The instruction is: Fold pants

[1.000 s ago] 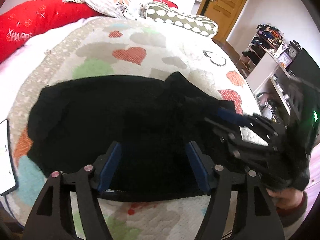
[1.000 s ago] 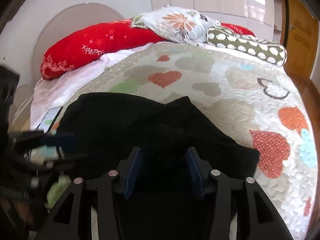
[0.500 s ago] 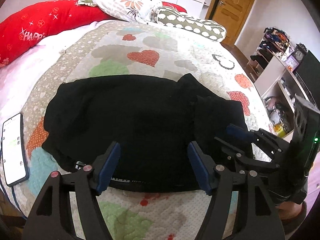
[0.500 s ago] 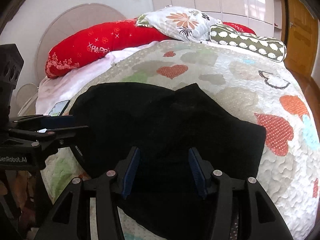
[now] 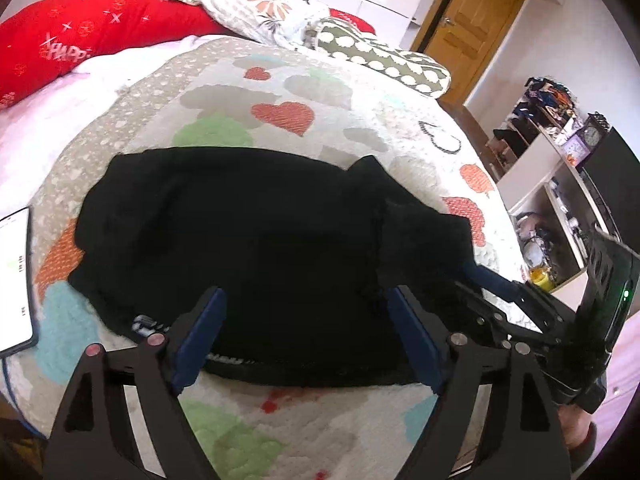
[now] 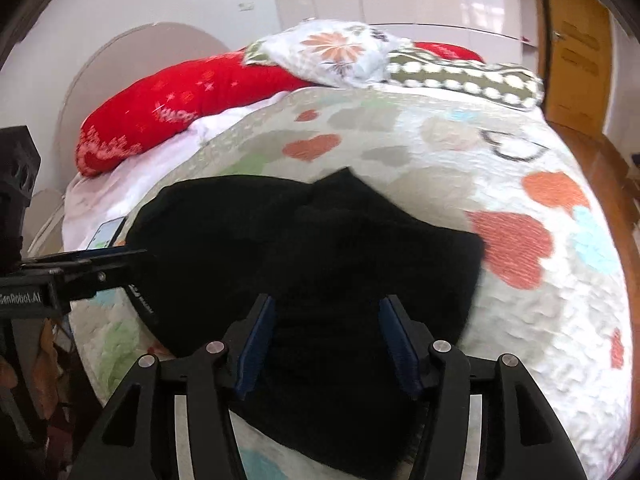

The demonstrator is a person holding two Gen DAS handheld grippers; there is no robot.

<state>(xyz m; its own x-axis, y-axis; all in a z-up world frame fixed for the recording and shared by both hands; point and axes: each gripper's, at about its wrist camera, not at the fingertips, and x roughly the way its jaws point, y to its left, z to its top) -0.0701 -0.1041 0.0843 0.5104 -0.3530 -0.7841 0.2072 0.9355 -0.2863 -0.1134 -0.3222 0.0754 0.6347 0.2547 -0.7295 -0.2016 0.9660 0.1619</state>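
The black pants (image 5: 260,232) lie folded in a wide flat bundle on the heart-patterned quilt (image 5: 280,92), waistband with white lettering at the near edge. My left gripper (image 5: 306,294) hovers over that near edge. Its jaws are opening, and its blue pads press on nothing. My right gripper (image 6: 329,302) hangs over the right end of the pants (image 6: 320,240). Its jaws are opening too, with only cloth lying below them. From the left wrist, the right gripper (image 5: 500,288) shows at the pants' right corner. From the right wrist, the left gripper (image 6: 80,260) shows at the left.
A phone (image 5: 14,280) lies on the quilt left of the pants. Red (image 5: 80,40), floral (image 5: 260,12) and dotted (image 5: 380,64) pillows line the head of the bed. A wooden door (image 5: 468,28) and cluttered white shelves (image 5: 540,160) stand past the bed's right side.
Both grippers have drawn back from the pants, which now lie flat and in fuller view. The left jaws stand wider apart. The right gripper has shifted toward the pants' right corner.
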